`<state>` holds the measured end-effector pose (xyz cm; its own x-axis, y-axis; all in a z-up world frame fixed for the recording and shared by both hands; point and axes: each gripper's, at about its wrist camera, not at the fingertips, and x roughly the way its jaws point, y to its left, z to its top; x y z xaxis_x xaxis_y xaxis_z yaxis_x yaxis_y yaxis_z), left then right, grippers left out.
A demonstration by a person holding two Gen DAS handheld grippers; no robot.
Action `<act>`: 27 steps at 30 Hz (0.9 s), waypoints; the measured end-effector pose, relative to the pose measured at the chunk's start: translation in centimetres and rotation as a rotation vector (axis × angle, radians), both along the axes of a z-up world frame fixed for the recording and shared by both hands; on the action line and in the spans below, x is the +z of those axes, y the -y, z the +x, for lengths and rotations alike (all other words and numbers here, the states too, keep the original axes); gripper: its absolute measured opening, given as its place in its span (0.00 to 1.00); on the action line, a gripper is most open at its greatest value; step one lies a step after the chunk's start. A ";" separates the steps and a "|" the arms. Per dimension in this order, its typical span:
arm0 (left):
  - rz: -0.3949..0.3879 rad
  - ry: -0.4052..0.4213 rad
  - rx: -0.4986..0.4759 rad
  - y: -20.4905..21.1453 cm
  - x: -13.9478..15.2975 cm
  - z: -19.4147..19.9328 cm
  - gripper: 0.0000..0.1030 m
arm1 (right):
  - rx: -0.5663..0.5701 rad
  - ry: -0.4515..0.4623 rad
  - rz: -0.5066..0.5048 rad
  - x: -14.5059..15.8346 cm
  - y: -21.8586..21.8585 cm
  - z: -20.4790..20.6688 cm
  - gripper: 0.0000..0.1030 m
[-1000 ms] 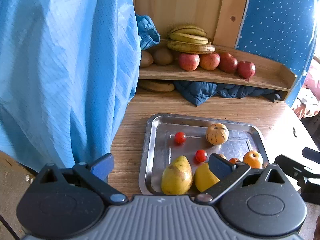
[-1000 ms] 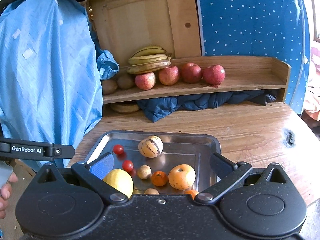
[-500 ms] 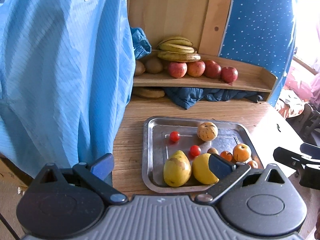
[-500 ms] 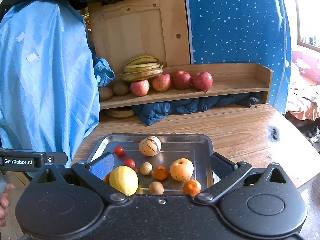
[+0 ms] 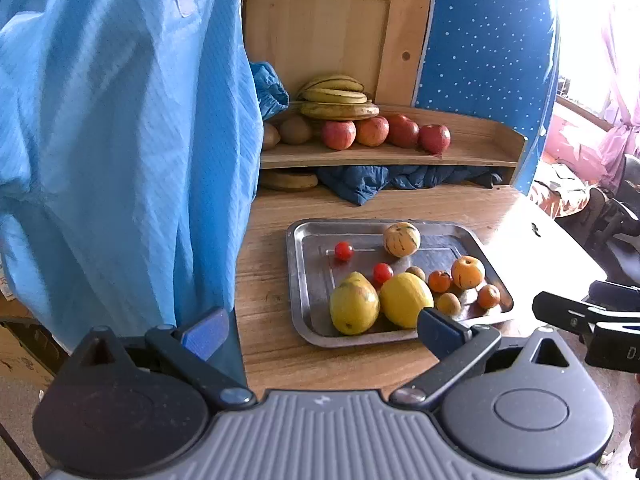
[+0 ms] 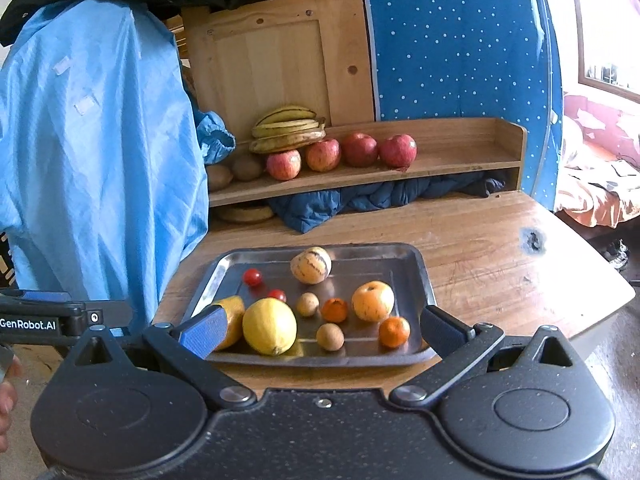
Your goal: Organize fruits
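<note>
Both grippers, left (image 5: 320, 330) and right (image 6: 320, 330), are held open and empty; the lemon (image 6: 269, 326) should be straddled squarely before being squeezed.

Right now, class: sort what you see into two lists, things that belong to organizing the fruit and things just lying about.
Job:
tray
lemon
pear
striped melon
cherry tomatoes
oranges
shelf
apples
bananas

Lying about:
blue coat
dark cloth
dotted panel
</note>
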<state>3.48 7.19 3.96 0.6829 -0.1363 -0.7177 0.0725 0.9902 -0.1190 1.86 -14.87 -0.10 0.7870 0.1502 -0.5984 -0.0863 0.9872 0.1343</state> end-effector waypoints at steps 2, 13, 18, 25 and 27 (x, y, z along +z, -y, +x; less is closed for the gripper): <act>-0.004 0.003 -0.004 -0.2 0.0 -0.5 0.99 | -0.002 0.001 0.000 0.1 -0.3 -0.6 0.99; 0.002 -0.004 -0.048 -0.2 -0.3 -3.1 0.99 | -0.019 -0.031 -0.014 -1.0 -0.7 -3.9 0.99; 0.002 -0.007 -0.046 -0.5 -0.4 -3.7 0.99 | -0.029 -0.035 -0.013 -1.3 -0.8 -4.6 0.99; -0.007 -0.017 -0.039 -0.9 -0.4 -4.1 0.99 | -0.025 -0.036 -0.015 -1.2 -1.2 -4.9 0.99; -0.010 -0.022 -0.034 -1.0 -0.5 -4.2 0.99 | -0.025 -0.037 -0.015 -1.2 -1.2 -4.9 0.99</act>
<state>-0.71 8.16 3.47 0.6622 -0.1662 -0.7307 0.1031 0.9860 -0.1309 -3.07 -13.65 -1.26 0.7677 0.1220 -0.6291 -0.0574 0.9908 0.1222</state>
